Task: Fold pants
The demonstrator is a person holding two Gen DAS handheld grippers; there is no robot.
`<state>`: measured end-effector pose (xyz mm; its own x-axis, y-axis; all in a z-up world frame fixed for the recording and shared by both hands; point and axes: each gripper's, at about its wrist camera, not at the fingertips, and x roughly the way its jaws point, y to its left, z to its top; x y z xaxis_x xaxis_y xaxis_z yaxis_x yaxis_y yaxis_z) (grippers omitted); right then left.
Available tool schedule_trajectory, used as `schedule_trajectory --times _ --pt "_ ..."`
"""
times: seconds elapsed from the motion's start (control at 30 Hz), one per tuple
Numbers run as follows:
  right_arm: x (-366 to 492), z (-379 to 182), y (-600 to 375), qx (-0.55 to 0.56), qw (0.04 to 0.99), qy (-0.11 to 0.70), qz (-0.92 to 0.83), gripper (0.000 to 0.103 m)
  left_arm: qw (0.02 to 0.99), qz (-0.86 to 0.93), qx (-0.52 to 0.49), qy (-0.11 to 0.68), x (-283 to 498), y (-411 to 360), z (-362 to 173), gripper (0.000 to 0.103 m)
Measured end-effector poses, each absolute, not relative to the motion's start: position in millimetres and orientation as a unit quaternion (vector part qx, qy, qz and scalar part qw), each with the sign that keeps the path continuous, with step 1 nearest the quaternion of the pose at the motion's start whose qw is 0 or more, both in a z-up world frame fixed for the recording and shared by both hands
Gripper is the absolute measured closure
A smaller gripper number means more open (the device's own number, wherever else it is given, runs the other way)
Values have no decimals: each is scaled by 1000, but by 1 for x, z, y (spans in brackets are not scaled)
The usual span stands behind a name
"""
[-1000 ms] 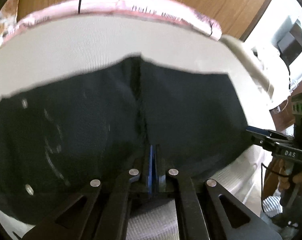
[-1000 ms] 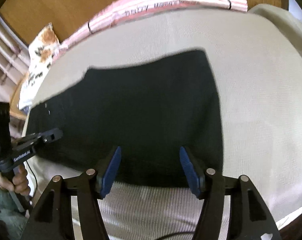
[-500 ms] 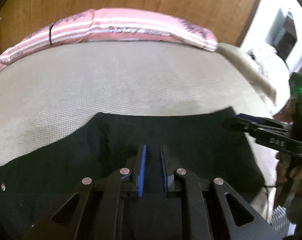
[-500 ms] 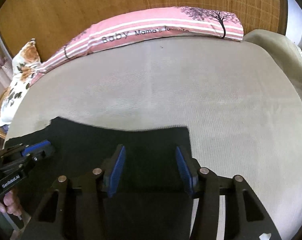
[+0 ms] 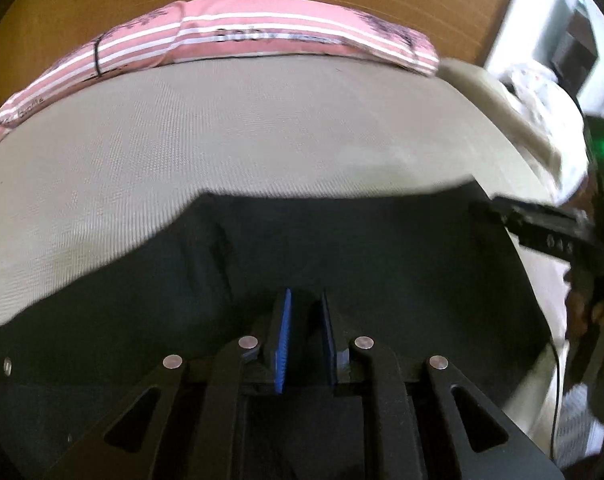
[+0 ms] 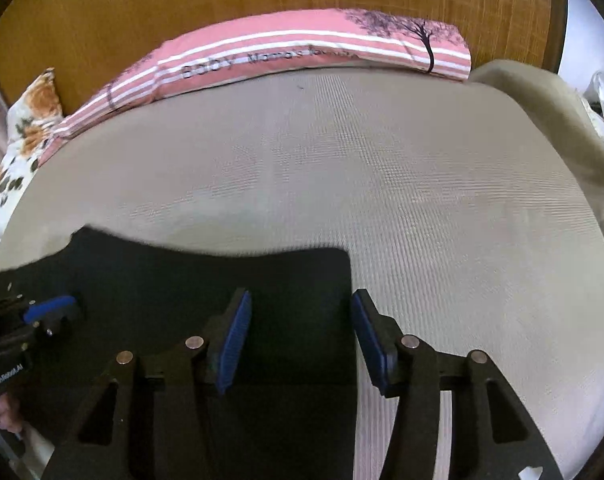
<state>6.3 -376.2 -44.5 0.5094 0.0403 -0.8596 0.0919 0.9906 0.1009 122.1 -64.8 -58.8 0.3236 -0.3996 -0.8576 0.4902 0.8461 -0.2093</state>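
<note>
Wood panelling formed the backdrop behind a bed (image 6: 382, 184) covered in a beige woven sheet, seen through two fisheye cameras. A long pink striped pillow (image 6: 302, 48) printed with a black tree and lettering lay along the head of the bed, with a floral cushion (image 6: 25, 128) at its left end and a beige blanket (image 6: 542, 96) bunched at the right edge.

Black pants (image 6: 205, 280) lay flat on the near part of the bed, their far edge running roughly straight across the sheet. They looked partly folded (the dark cloth made layers hard to tell apart).

The left hand-held gripper (image 5: 305, 336) sat low over the pants with its blue pads (image 5: 283, 340) set a narrow gap apart; dark fabric filled that gap, but whether it was pinched or only lying behind could not be told. The right hand-held gripper (image 6: 297, 336) was spread wide, empty, straddling the right-hand edge of the pants, one pad over cloth and the other over bare sheet. That placement probably lined it up to take the edge for the next fold.

Each camera caught the other tool at its frame edge, well apart, one at each side of the garment. Nothing lay on the sheet beyond the pants, so the fold path toward the pillow looked unobstructed.
</note>
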Motion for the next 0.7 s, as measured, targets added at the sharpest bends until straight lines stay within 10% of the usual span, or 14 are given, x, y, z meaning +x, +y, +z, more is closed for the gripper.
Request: schedule_trajectory --times 0.7 --pt "-90 -44 -295 5 844 534 50 51 795 -281 4 538 41 -10 -47 79"
